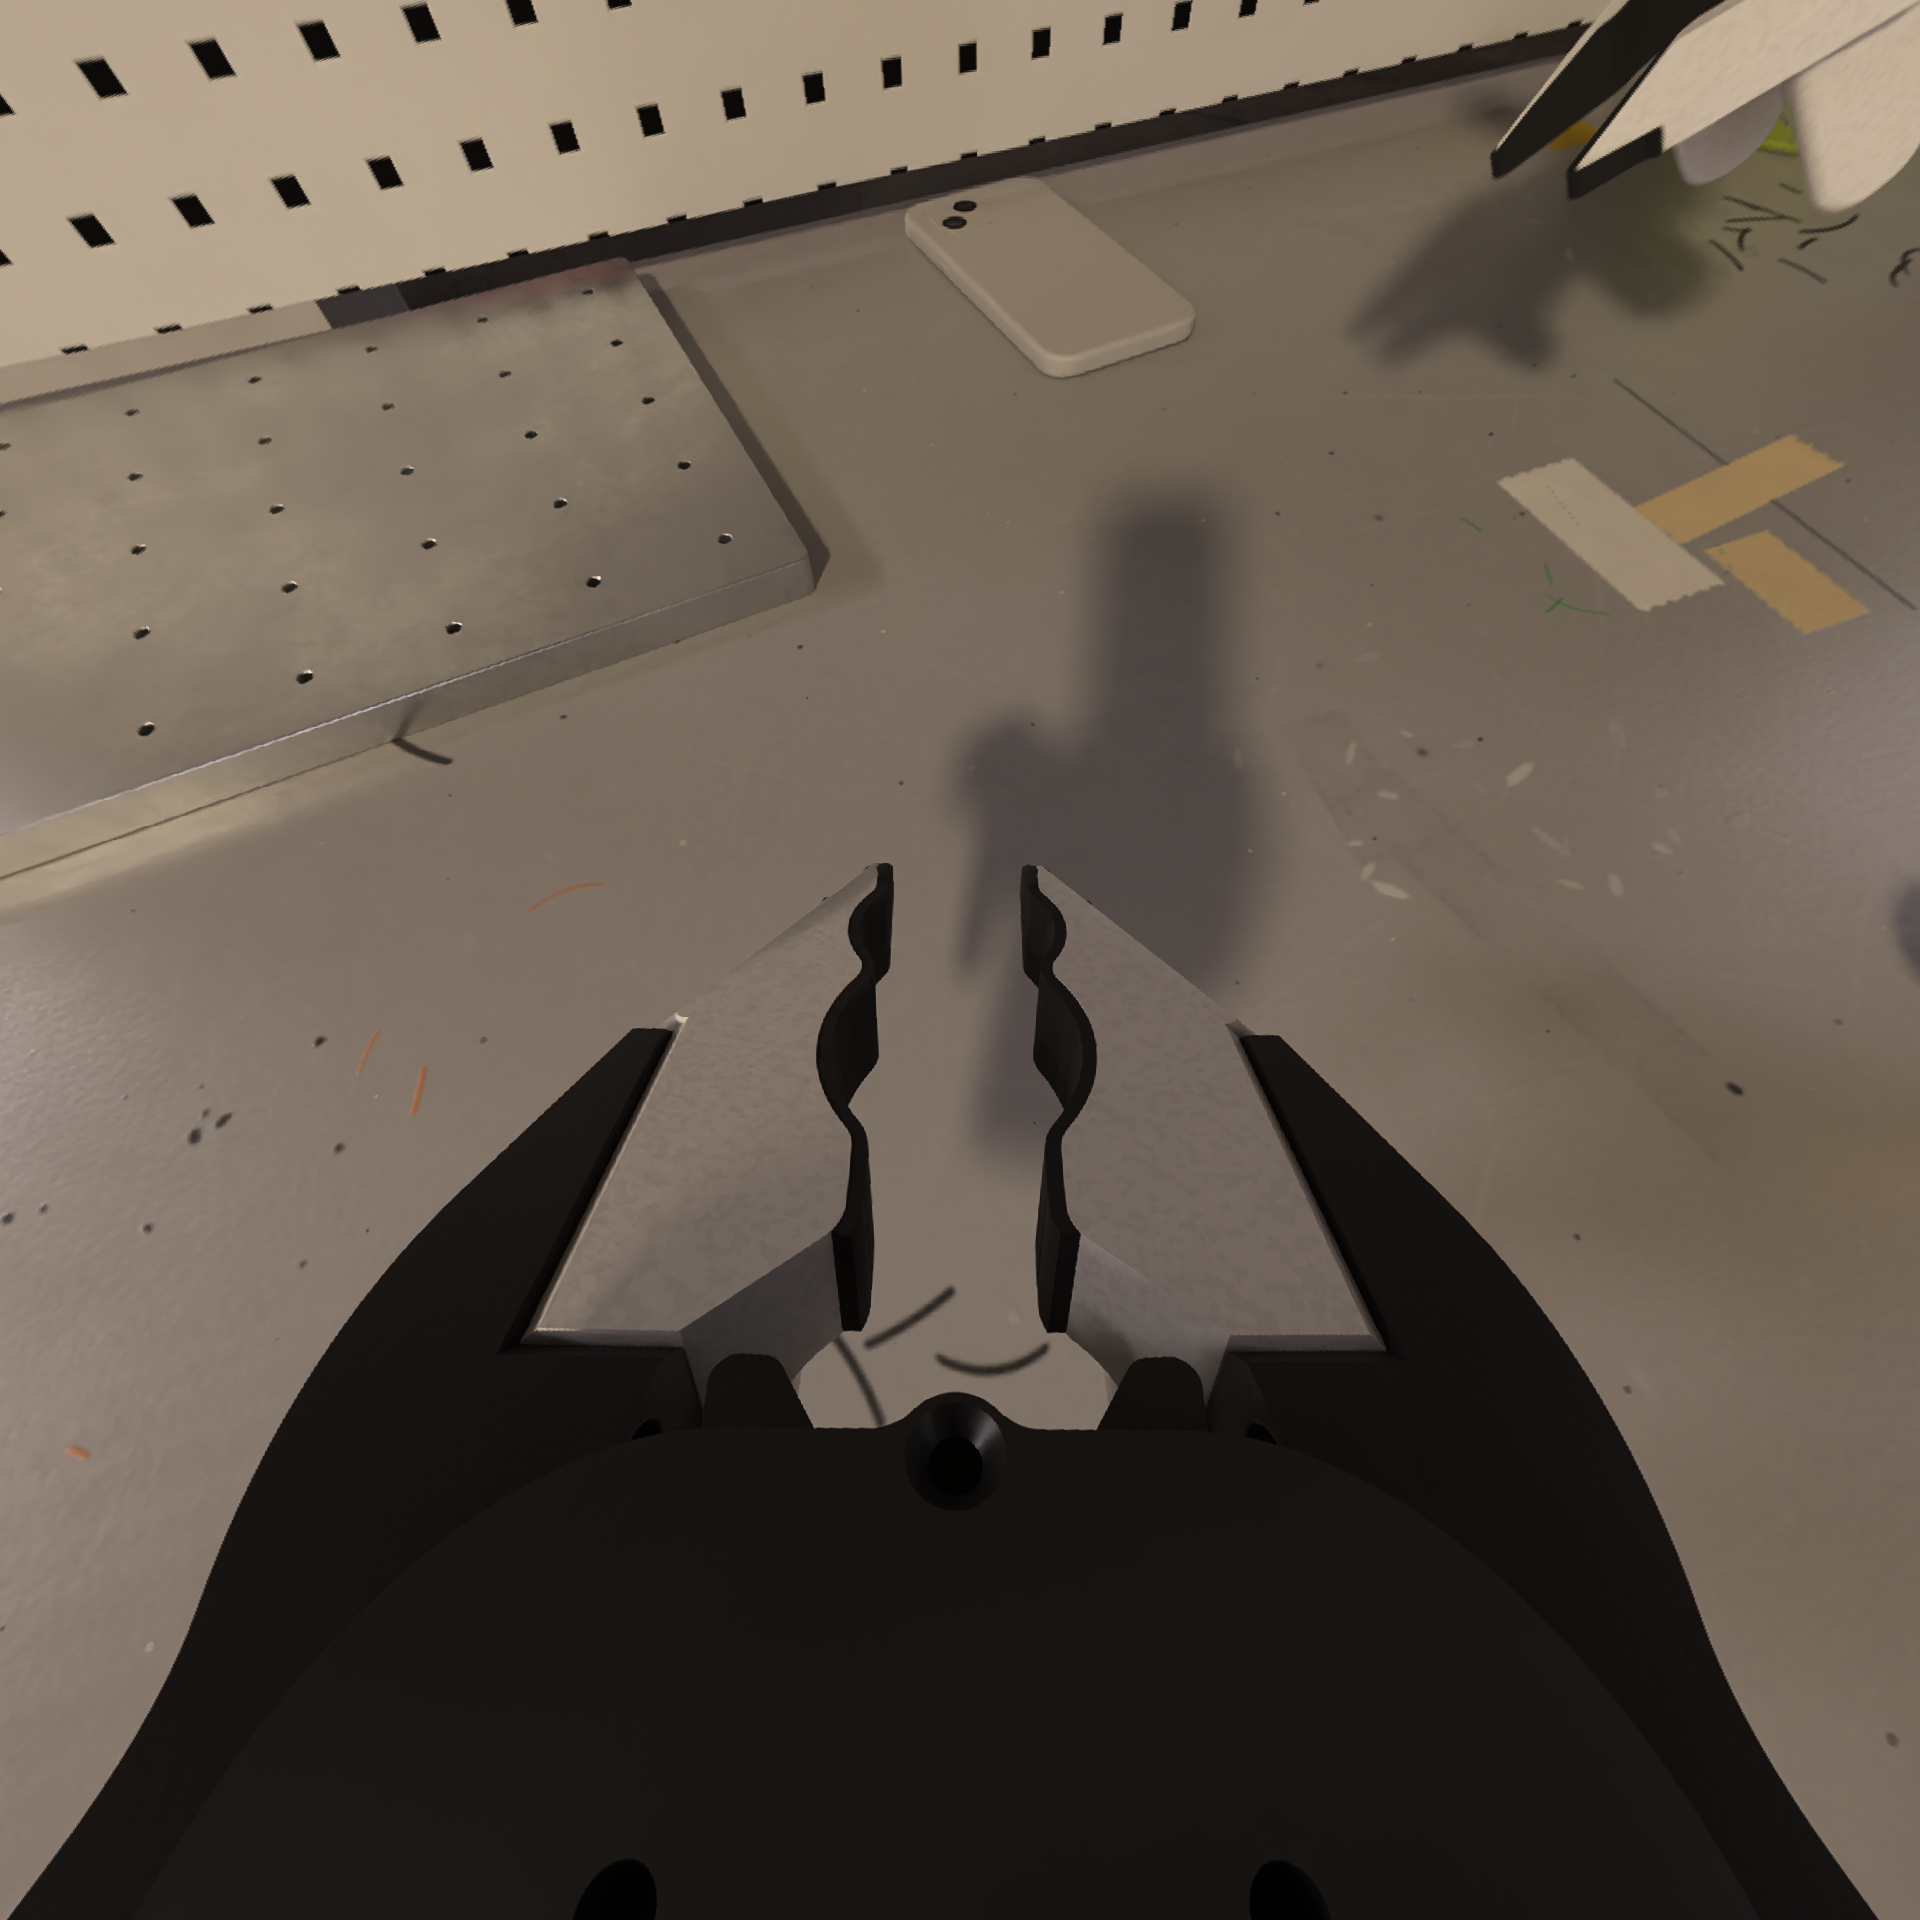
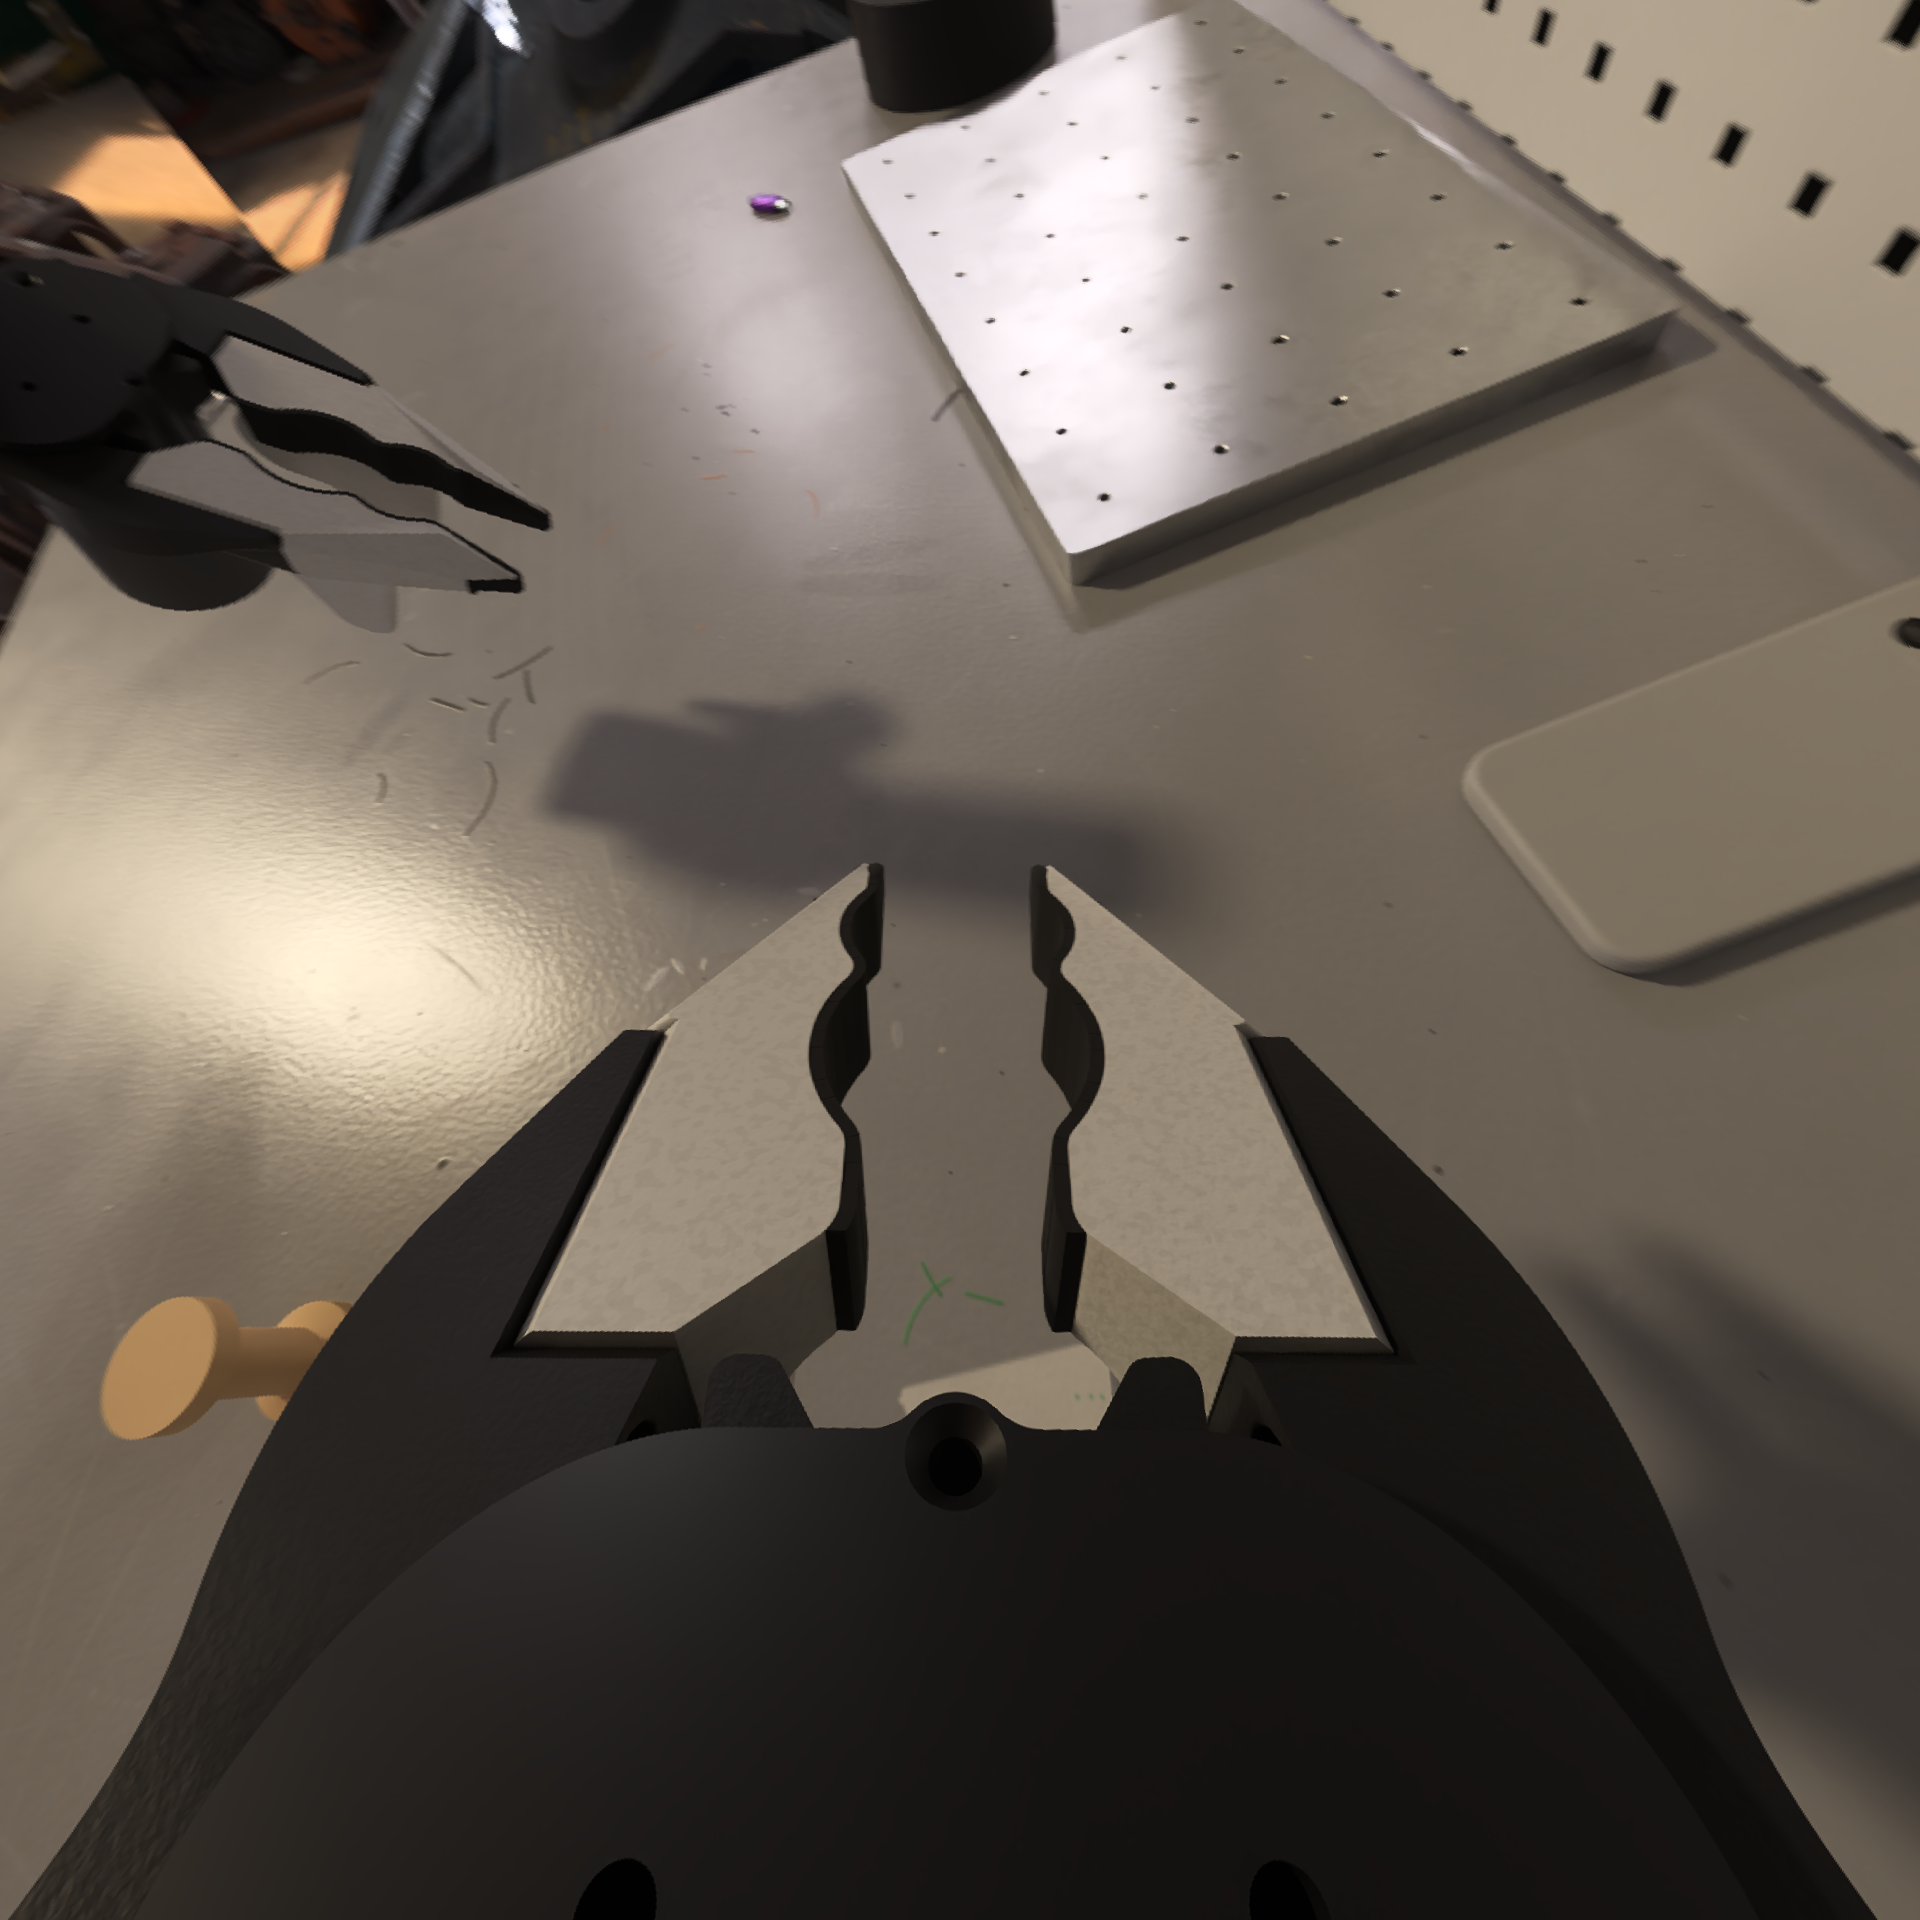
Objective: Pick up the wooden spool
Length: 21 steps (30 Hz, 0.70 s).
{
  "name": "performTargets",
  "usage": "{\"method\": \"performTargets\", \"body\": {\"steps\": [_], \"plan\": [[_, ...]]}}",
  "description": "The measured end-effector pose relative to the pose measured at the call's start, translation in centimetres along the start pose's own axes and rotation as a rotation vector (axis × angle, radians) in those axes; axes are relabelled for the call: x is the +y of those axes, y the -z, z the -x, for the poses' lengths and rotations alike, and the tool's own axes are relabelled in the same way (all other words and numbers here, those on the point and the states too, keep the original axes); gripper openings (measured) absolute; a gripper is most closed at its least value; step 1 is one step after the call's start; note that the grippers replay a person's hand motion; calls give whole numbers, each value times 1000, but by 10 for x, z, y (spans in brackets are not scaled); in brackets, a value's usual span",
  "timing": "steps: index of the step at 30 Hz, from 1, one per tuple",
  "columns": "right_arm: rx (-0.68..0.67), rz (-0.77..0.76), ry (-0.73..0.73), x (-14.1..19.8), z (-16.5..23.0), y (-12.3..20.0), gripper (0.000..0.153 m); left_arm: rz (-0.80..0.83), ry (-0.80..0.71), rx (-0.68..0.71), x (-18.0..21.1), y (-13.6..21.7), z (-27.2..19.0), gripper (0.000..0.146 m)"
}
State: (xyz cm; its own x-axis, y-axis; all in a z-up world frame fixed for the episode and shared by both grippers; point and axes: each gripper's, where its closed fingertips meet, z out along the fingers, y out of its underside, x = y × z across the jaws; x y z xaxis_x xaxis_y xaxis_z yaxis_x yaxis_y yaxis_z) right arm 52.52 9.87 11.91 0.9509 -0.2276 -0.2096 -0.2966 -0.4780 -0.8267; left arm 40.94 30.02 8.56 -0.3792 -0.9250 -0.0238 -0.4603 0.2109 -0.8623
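Right black two-finger gripper (image 2: pixel 956 883), fingers parted and empty; pale wooden spool (image 2: pixel 203 1361) beside it, likely light, rigid: grip its narrow waist.

**Your workspace: a grey bench against a slotted wall**

You are working over a grey, speckled bench top (image 1: pixel 1351 1143) scuffed with small marks and shavings. Behind it stands a cream wall panel (image 1: pixel 416 125) pierced with rows of dark slots. A metal plate with small holes (image 2: pixel 1226 312) lies flat near that wall. Strips of tan and white tape (image 1: pixel 1673 530) are stuck to the surface. Bright light pools on the bench in the right wrist view, and soft shadows fall across it.
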Motion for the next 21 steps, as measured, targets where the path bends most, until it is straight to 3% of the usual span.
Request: {"method": "performTargets", "body": {"steps": [3,6,12,16,21], "plan": [[66,16,13,0,-4,10,43,-10,-9,-21,1,1,2,29],[113,9,29,-1,0,25,47,-46,-11,-50,-3,1,8,37],[93,25,130,11,52,43,50,-140,-151,-147,-19,0,14,56],[44,-3,154,27,86,43,48,-160,-259,-169,-27,-4,9,55],[-23,45,173,46,116,38,51,-157,-275,-179,-27,0,8,49]]}}
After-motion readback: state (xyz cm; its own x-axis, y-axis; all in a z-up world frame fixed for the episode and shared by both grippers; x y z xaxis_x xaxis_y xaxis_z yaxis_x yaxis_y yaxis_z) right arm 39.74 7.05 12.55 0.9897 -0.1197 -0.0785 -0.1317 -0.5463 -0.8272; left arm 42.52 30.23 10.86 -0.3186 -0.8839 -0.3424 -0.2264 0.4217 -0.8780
